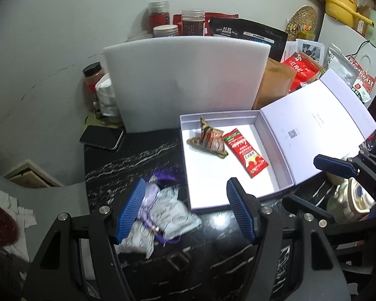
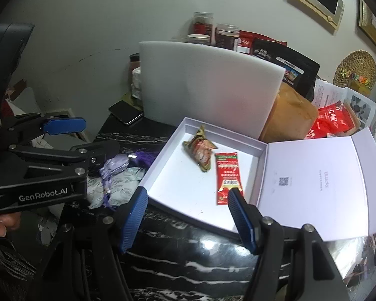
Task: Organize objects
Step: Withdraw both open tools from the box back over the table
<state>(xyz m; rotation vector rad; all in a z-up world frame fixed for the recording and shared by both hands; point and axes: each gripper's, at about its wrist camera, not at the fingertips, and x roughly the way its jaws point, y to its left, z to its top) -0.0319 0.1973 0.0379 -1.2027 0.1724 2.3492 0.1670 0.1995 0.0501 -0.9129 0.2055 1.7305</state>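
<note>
Both the left hand-held gripper (image 1: 185, 208) and the right hand-held gripper (image 2: 188, 215) are released. The blurred white packet (image 1: 168, 210) lies on the bench (image 1: 137, 155), partly hidden by a finger, beside the open box (image 1: 185, 125).

Grey wall (image 1: 50, 50), black marble table (image 2: 188, 263)
</note>
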